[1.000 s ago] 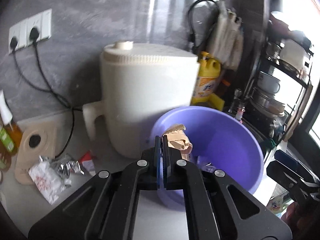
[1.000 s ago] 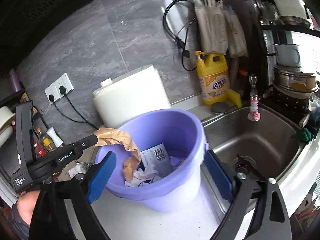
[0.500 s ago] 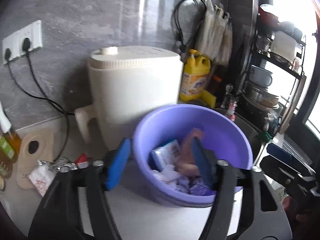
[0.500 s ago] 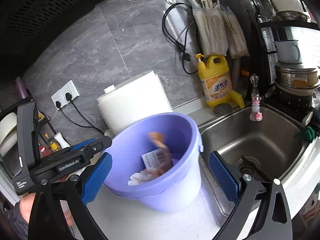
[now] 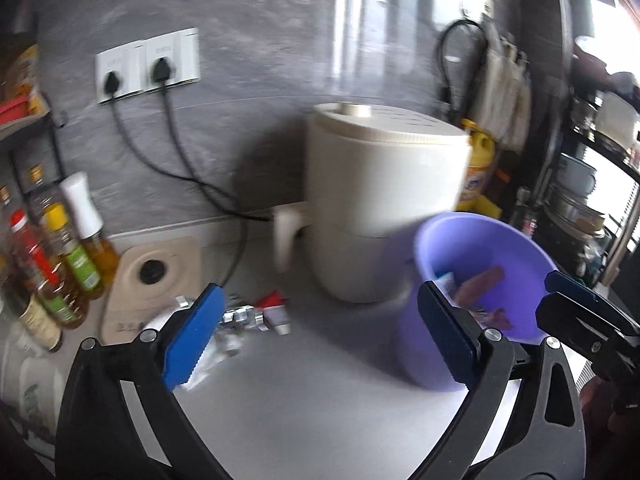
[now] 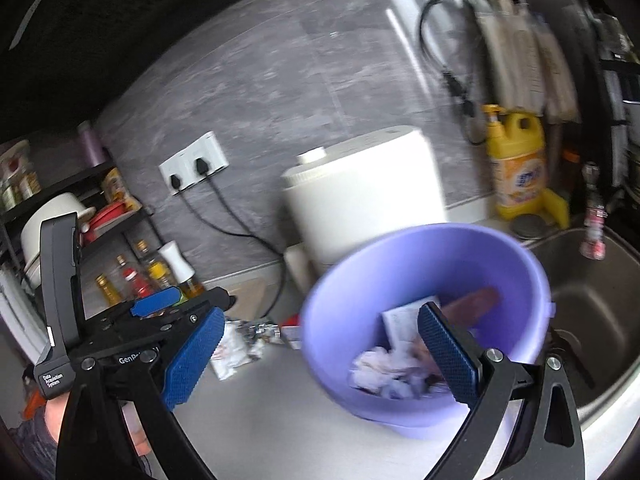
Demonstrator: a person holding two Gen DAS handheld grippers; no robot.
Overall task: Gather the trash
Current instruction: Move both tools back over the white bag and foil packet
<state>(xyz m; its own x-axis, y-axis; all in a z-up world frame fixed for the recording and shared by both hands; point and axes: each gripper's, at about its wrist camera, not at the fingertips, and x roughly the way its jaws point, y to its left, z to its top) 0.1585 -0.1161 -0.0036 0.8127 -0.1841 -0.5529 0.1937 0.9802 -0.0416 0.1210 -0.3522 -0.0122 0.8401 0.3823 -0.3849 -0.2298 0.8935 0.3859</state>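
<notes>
Now brown paper [image 6: 478, 303] inside purple bucket [image 6: 352, 280]

Purple bucket [image 6: 460, 264] upright on the counter – crumpled paper, brown scrap inside; foil wrappers [image 6: 256, 332] lie beside it.

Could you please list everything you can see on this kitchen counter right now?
Bucket: one, purple, on the counter beside the sink; paper scraps inside.
Wrappers: a small pile, white and silver, on the counter left of the bucket.
Appliance: one, cream, behind the bucket.
Detergent bottle: one, yellow, by the wall near the sink.
Sink: one, steel, right of the bucket.
Wall sockets: two black plugs in, white, on the grey wall.
Sauce bottles: several, mixed colours, far left.
Left gripper: black with blue pads, jaws just opened, nothing between them.
Right gripper: same colours, open, empty.
</notes>
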